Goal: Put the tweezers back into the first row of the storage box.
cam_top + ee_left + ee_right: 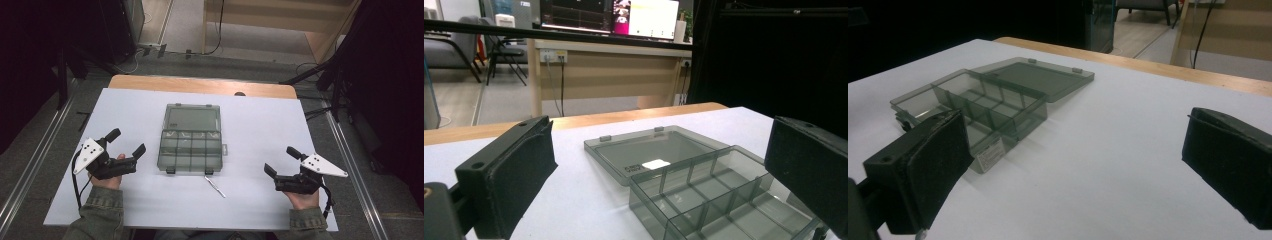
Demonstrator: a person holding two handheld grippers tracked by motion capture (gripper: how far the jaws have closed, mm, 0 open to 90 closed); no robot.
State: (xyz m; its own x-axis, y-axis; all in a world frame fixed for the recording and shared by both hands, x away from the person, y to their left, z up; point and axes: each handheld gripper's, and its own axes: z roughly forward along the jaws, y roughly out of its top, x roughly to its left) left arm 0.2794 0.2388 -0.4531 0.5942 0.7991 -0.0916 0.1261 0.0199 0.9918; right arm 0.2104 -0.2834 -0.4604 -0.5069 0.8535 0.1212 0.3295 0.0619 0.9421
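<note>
Leftmost, the left gripper (126, 141) rests on the white table (260, 150) with its jaws spread wide and nothing between them, near the left side of the smoky compartment box (191, 145), which lies mid-table with its lid (192, 118) flat open behind it. A thin pale strip (215, 186) lies just before the box, too small to identify. Farther right, well apart, the right gripper (281, 161) is likewise agape and empty; in its own view the box's near corner is hidden behind one jaw.

Even overhead light brightens the white table (260, 130) (dark surroundings), with soft shadows and blurred near jaws.
</note>
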